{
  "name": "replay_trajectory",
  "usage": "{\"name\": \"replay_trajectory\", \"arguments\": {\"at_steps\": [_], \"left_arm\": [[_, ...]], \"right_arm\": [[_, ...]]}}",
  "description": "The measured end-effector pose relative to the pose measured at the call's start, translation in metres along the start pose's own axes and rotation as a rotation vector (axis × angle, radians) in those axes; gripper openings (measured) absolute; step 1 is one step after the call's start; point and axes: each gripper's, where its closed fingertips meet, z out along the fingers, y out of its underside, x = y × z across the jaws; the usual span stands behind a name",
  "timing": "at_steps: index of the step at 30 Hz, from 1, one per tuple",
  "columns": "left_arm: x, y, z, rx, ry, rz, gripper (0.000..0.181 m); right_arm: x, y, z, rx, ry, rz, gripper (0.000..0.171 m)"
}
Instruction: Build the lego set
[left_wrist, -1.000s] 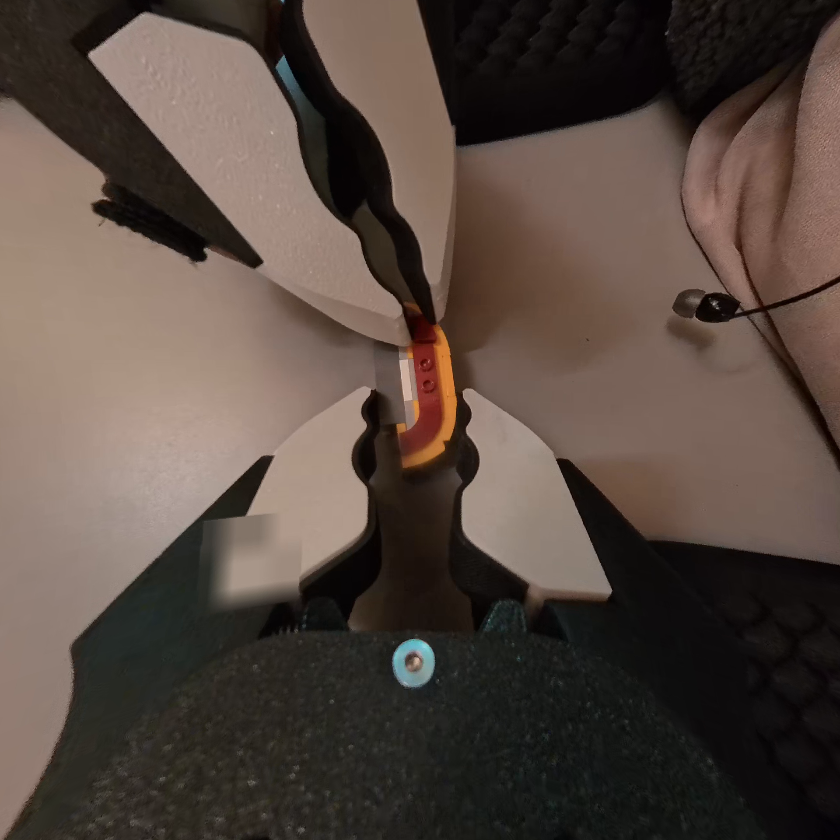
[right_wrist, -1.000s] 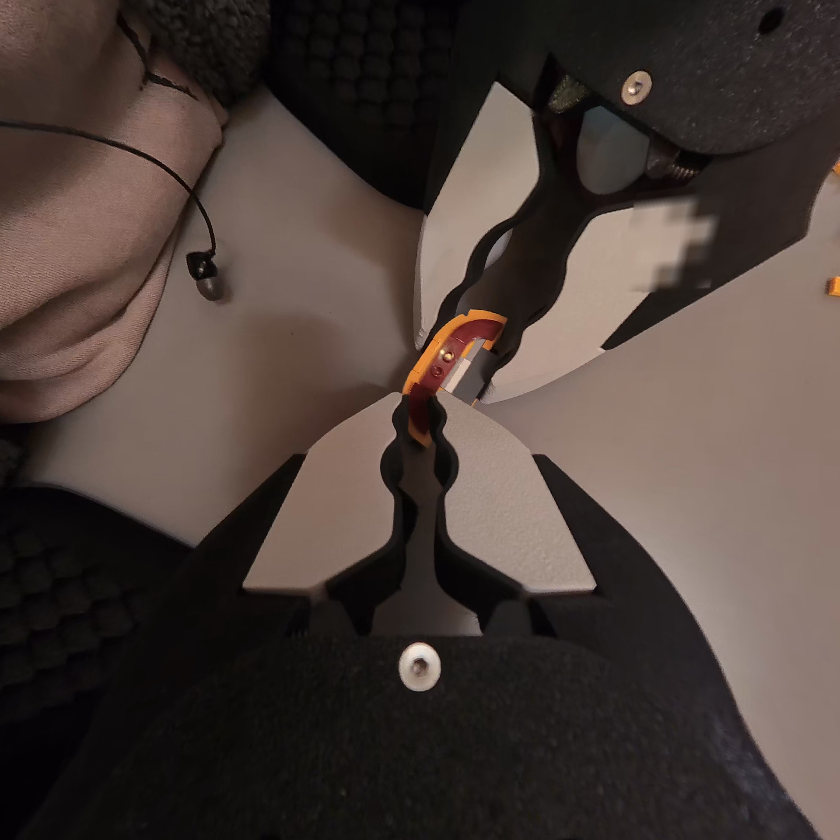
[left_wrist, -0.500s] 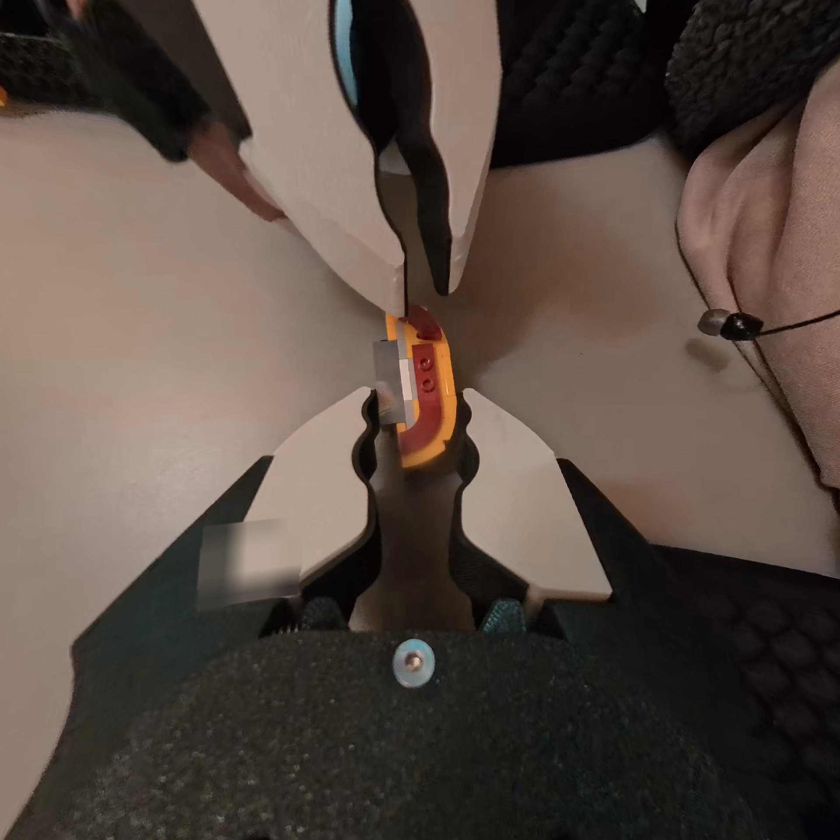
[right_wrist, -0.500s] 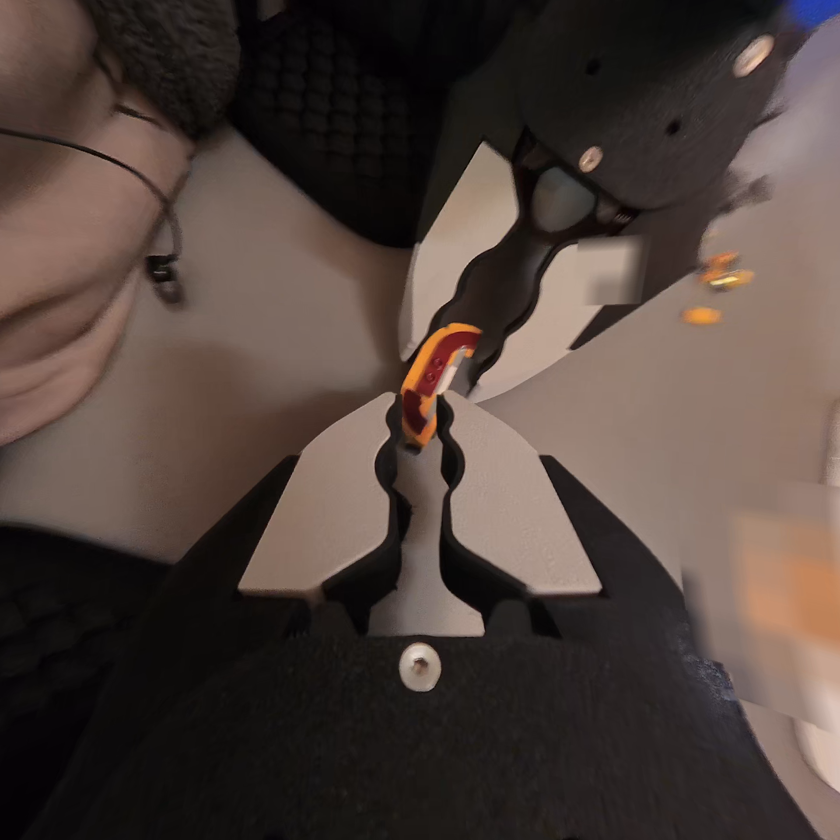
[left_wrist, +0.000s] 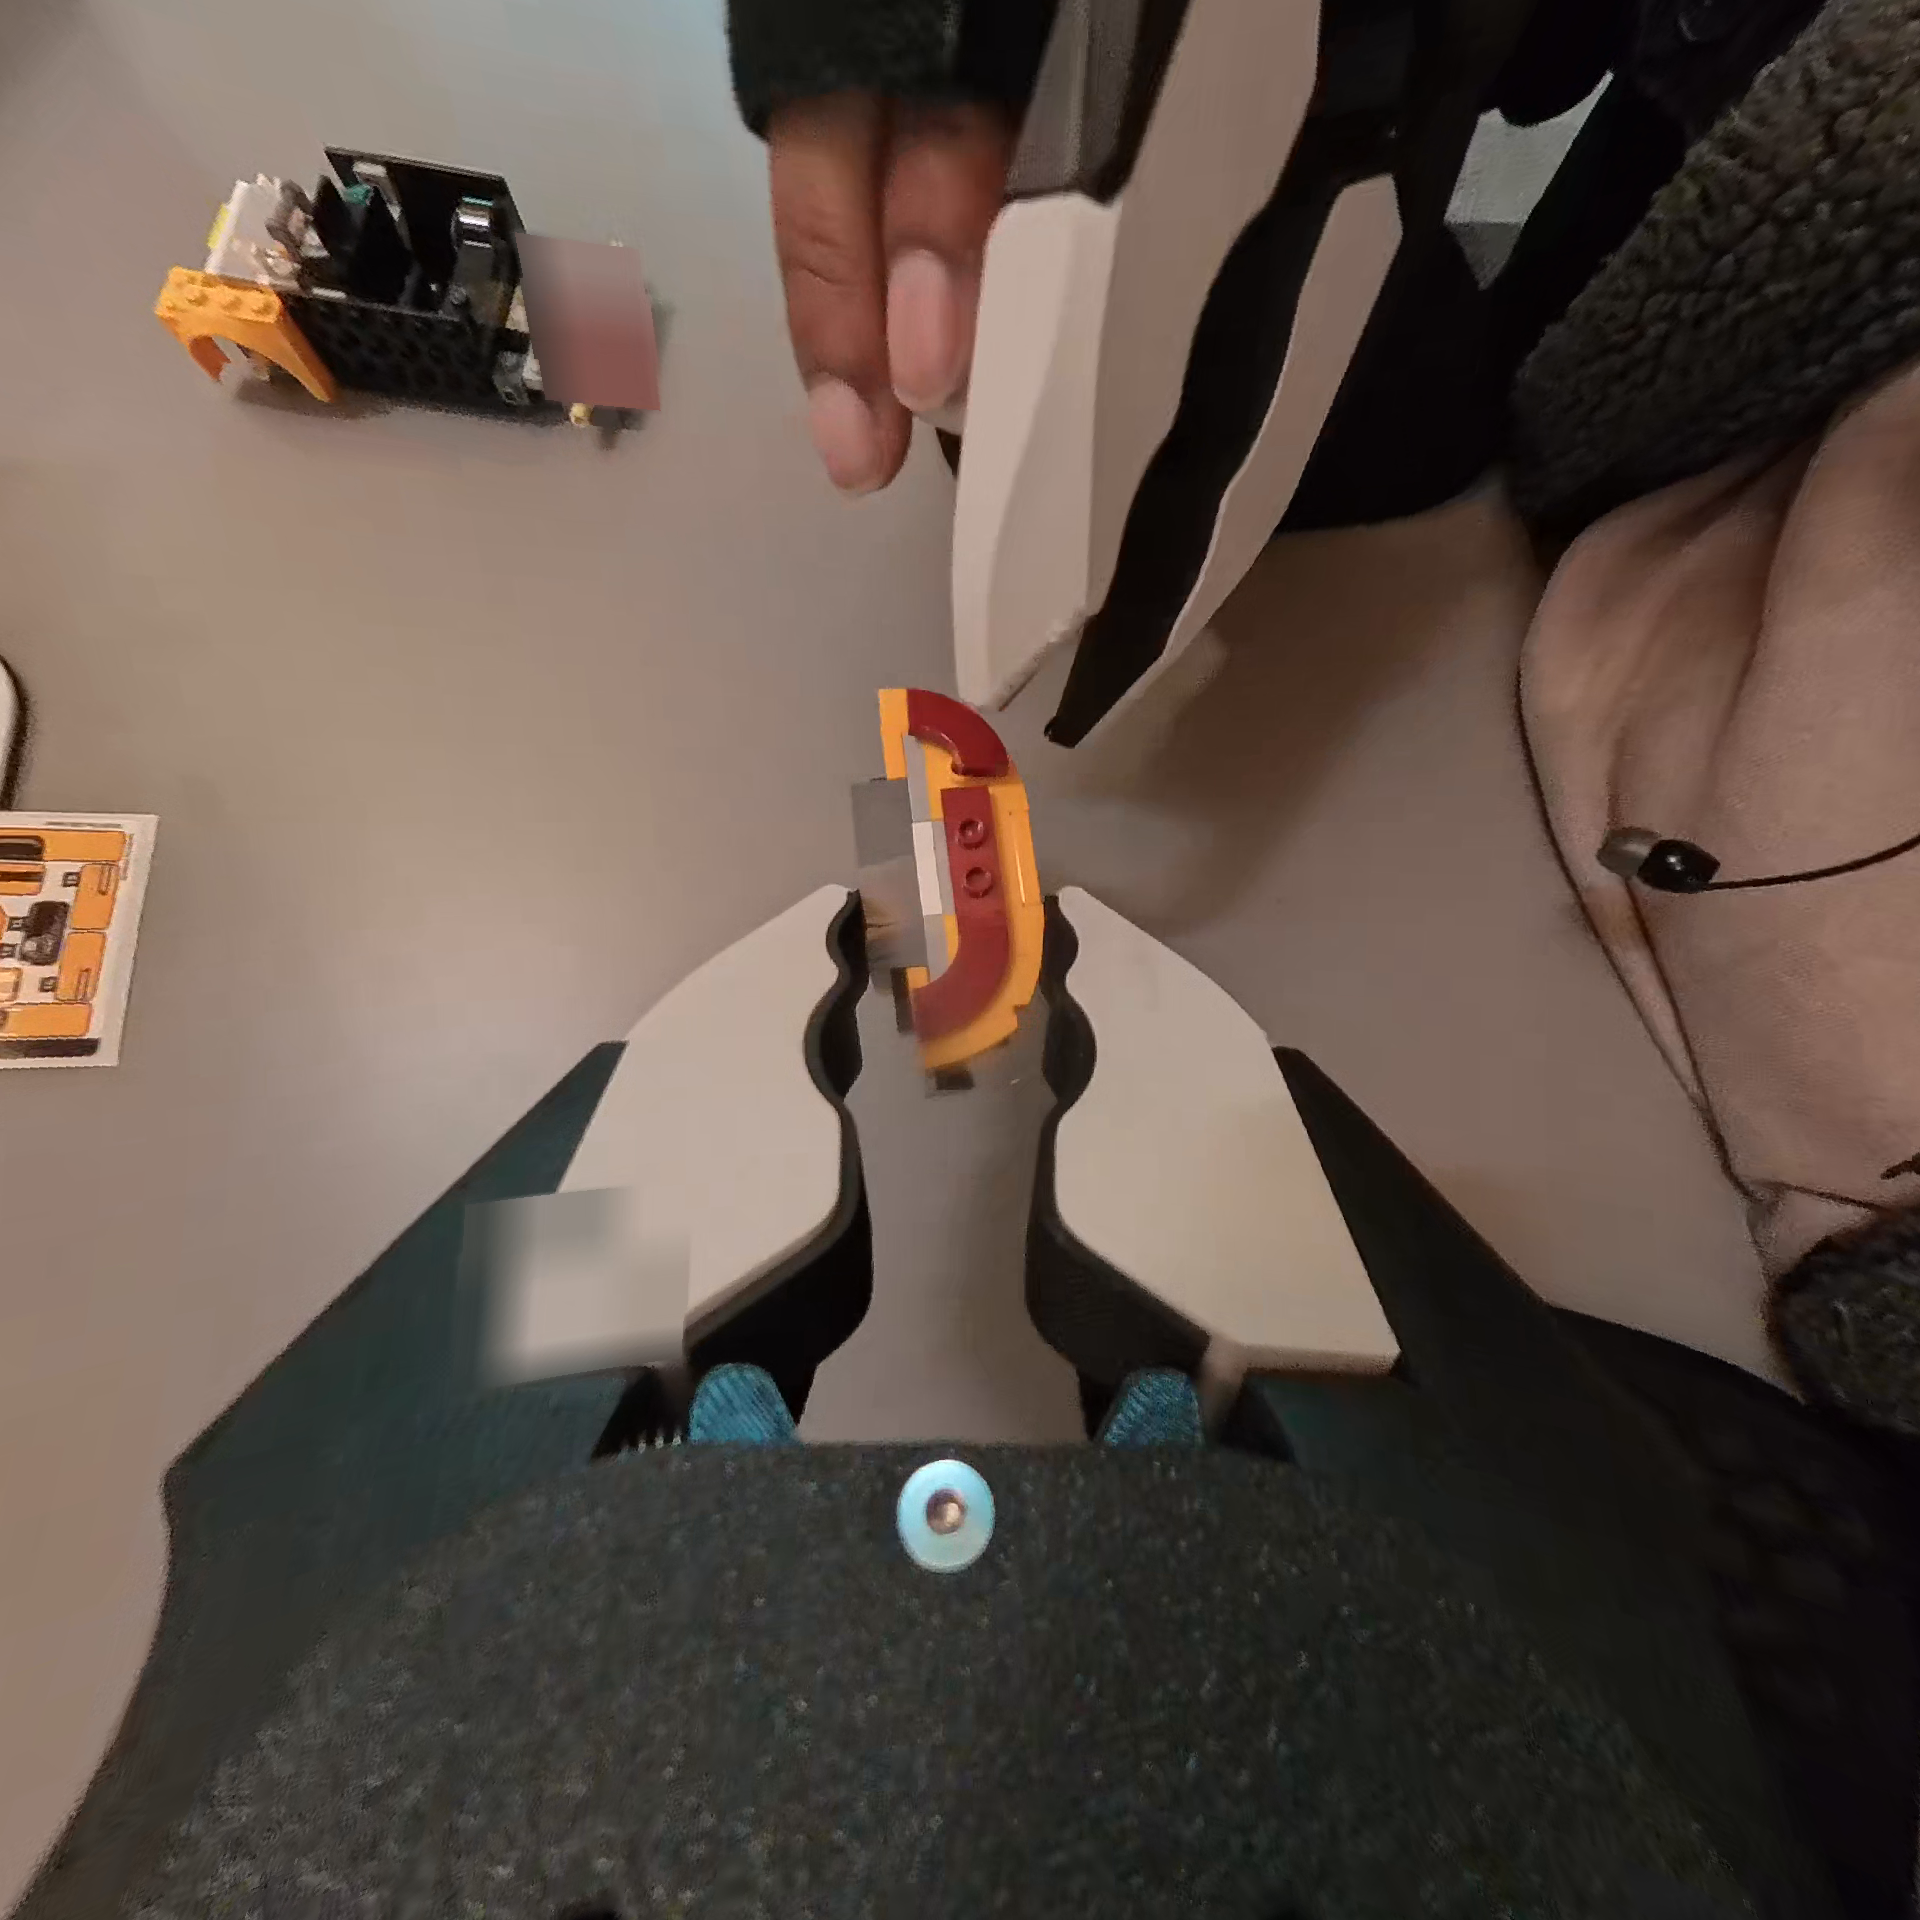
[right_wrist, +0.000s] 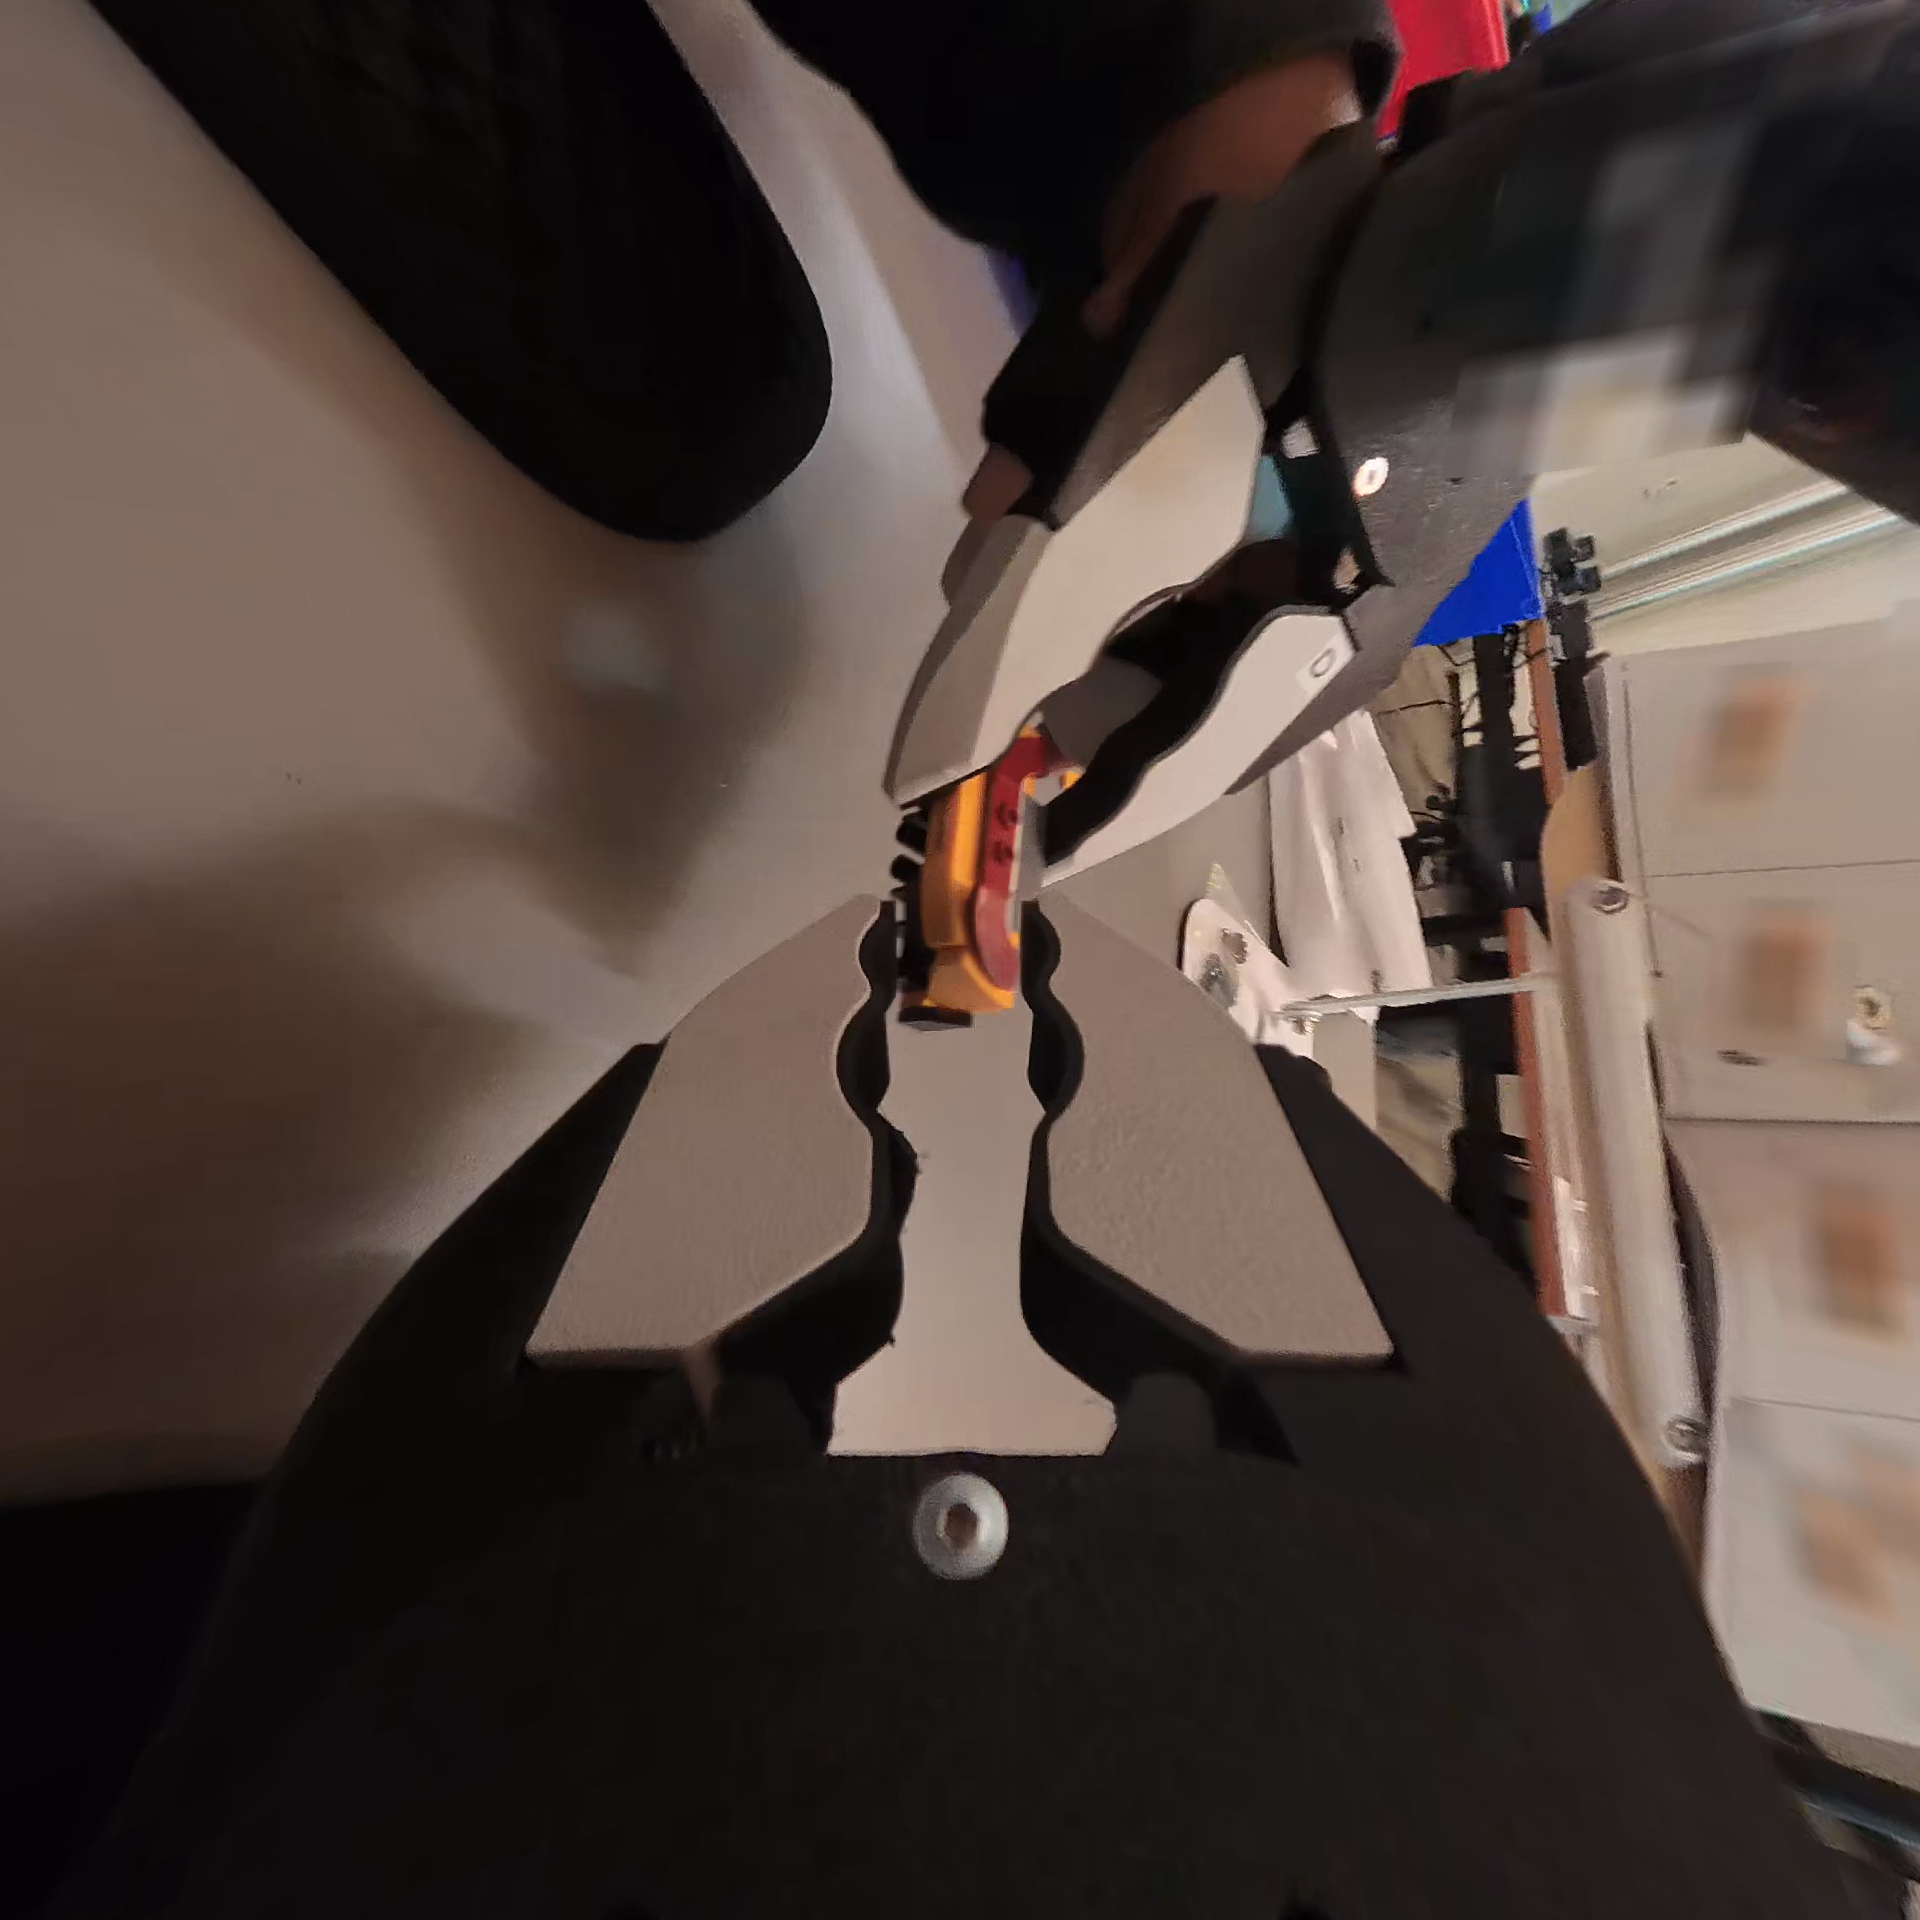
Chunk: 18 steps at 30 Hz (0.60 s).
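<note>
While our left gripper (left_wrist: 951, 904) pinches the arch (left_wrist: 971, 883) by its lower end, flat faces against the pads, the right gripper (right_wrist: 954, 912) sits narrow at the arch's far end; we cannot tell whether it grips. We judge the arch light and stiff, but its red tiles and grey bricks could pop off under a twist, so we would hold the orange body, not the add-ons. Below the arch lies the table (left_wrist: 416, 623); well left of the arch sit a half-built model (left_wrist: 405, 301) and a sticker sheet (left_wrist: 62, 935).
</note>
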Motion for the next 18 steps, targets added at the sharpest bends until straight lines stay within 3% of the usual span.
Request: {"name": "replay_trajectory", "arguments": {"at_steps": [1, 18], "left_arm": [[0.001, -0.002, -0.001, 0.004, -0.003, -0.006, 0.032], [0.016, -0.02, -0.015, 0.009, -0.029, -0.035, 0.032]], "right_arm": [[0.0, -0.001, -0.001, -0.007, 0.006, -0.006, 0.022], [0.009, -0.014, -0.01, -0.067, 0.075, -0.05, 0.019]]}}
